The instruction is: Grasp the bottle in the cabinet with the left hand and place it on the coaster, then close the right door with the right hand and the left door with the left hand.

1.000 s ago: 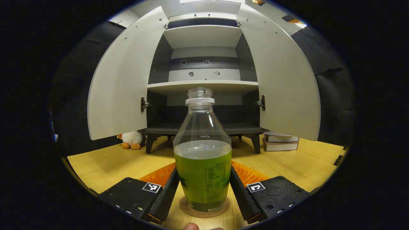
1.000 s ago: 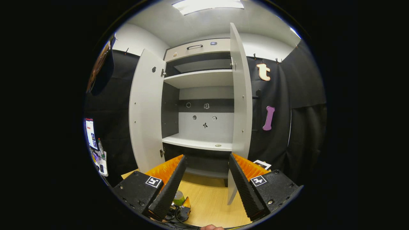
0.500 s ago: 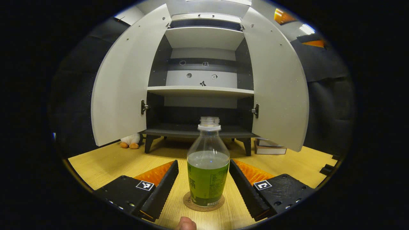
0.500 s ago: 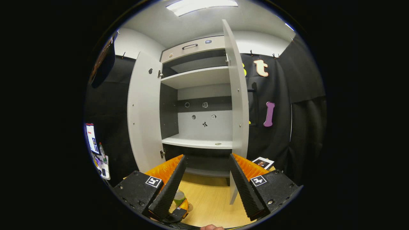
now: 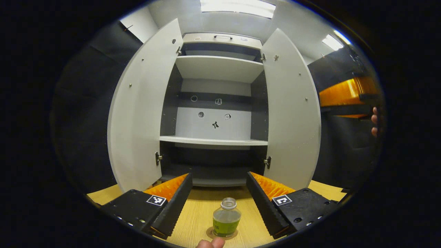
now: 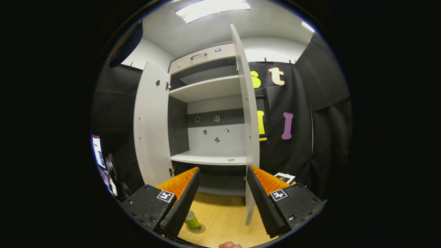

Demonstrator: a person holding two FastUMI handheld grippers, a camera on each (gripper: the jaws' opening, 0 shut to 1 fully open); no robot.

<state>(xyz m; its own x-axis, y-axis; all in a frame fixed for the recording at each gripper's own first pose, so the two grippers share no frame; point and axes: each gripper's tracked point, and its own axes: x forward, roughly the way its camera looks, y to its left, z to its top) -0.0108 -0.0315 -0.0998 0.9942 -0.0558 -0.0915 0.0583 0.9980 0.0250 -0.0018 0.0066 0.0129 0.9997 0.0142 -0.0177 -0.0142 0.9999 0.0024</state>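
Now both pairs of jaws stand wide apart and grip nothing. Seen in the left gripper view, the left gripper hangs above the wooden floor with the bottle below and between its fingers, clear of both. That bottle stands upright on the coaster, uncapped and part full of green liquid, in front of the cabinet. So step 1 looks done, and the 2 doors remain.

From the right gripper view, the right gripper faces the right door, seen nearly edge-on, with the door's lower end showing between its fingers; contact cannot be told. The left door is swung fully open.

Risks, as I judge them: the open bottle sits near where the hands must pass, so a low swing could tip and spill it. Pushing the thin door edge off-centre could let the fingers slip past it.
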